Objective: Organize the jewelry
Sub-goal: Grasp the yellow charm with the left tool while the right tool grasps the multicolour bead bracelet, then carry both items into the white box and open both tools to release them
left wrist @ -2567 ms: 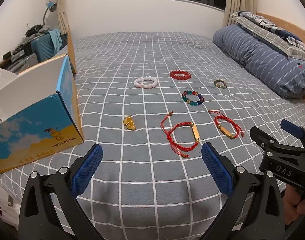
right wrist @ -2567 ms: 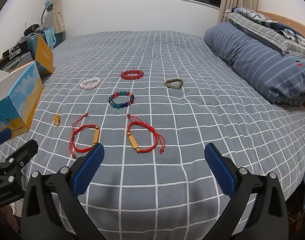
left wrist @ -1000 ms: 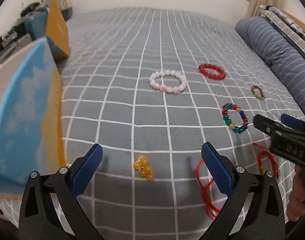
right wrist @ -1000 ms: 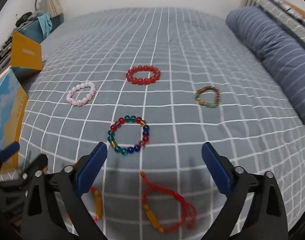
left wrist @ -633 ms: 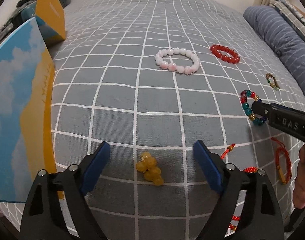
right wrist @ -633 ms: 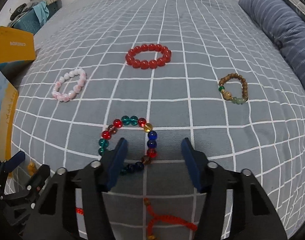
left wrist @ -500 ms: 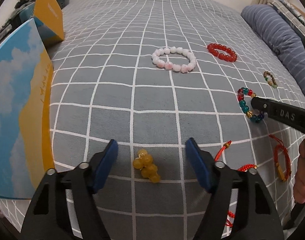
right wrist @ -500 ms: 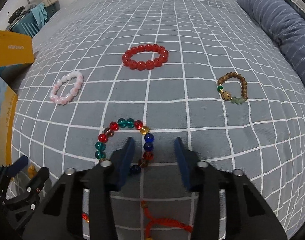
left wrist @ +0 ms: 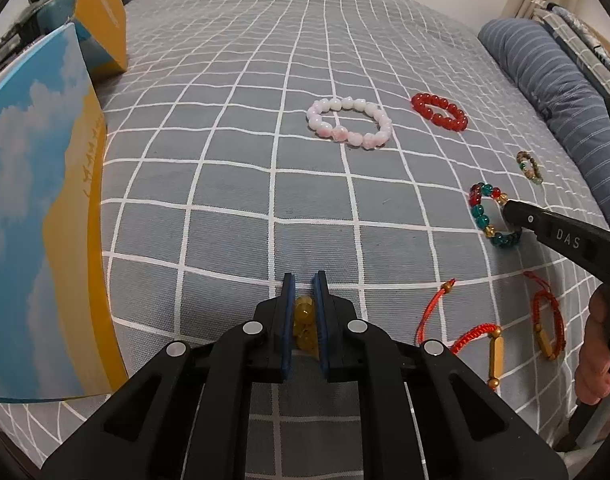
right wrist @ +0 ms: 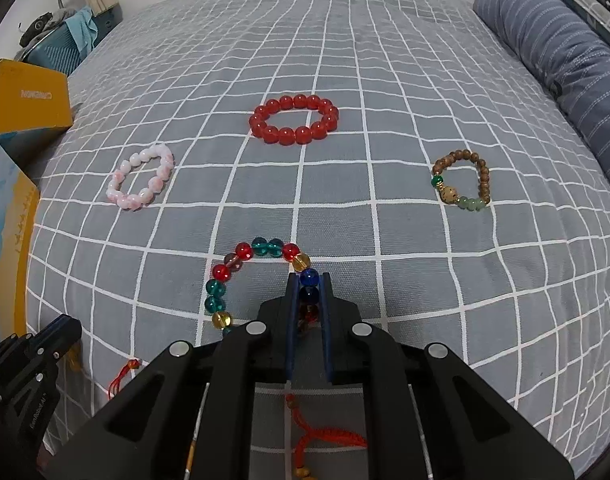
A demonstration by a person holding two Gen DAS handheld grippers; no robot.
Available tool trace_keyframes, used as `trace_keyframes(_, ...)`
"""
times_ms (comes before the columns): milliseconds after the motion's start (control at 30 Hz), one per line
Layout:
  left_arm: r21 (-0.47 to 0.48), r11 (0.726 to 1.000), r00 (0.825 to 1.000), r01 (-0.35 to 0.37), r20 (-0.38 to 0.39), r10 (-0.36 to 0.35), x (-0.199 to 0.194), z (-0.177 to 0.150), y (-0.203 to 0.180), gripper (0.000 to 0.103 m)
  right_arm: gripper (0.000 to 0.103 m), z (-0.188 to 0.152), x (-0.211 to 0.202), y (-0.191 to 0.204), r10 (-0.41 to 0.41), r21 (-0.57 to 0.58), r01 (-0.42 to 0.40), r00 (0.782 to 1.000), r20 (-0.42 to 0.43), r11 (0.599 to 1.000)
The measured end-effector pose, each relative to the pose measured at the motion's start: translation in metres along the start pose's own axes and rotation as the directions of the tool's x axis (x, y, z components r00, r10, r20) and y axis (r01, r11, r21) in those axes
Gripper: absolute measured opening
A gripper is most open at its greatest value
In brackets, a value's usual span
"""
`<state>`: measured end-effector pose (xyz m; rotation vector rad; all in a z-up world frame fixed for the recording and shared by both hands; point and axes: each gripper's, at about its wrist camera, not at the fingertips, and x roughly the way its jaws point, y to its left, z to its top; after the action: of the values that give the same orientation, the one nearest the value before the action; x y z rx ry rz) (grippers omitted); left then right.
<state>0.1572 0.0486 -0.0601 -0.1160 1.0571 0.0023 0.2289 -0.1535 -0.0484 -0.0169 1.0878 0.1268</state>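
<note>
Left gripper point(left wrist: 303, 280), closing, pinched a yellow amber bead cluster point(left wrist: 305, 324) at lower centre; right gripper point(right wrist: 309, 278), lettered "DAS", clamped the multicoloured glass bead bracelet point(right wrist: 241, 276) on the grey checked bedspread point(right wrist: 345, 60).

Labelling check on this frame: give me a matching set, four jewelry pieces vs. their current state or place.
1. yellow bead cluster
2. multicolour bead bracelet
3. red bead bracelet
4. brown bead bracelet

A. free on the bed, nearest the pillow
B. between the right gripper jaws
C. between the left gripper jaws
D. free, beyond the multicolour one

Pairs: 1-C, 2-B, 3-D, 4-A
</note>
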Motion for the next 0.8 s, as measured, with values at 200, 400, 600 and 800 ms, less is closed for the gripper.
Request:
trace_keyframes(200, -0.002, 1.000, 1.000, 0.018, 0.016, -0.018, -0.006, 0.002, -0.002, 0.009, 0.009, 0.000, -0.008, 0.002, 0.003, 0.000, -0.003, 1.000, 0.022, 1.000)
trace_keyframes(400, -0.002, 1.000, 0.999, 0.019, 0.039, -0.019, -0.014, 0.005, -0.001, 0.009, 0.009, 0.000, -0.017, 0.004, -0.001, -0.006, 0.002, 0.999, 0.049, 1.000)
trace_keyframes(600, 0.002, 1.000, 0.998, 0.010, 0.067, -0.010, -0.025, 0.010, -0.002, 0.009, 0.009, 0.000, -0.031, 0.007, 0.006, -0.014, -0.004, 0.997, 0.079, 1.000)
trace_keyframes(800, -0.006, 1.000, 0.996, 0.014, 0.085, -0.014, -0.040, 0.016, 0.000, 0.009, 0.009, 0.000, -0.048, 0.008, 0.023, -0.018, -0.021, 0.994, 0.109, 1.000)
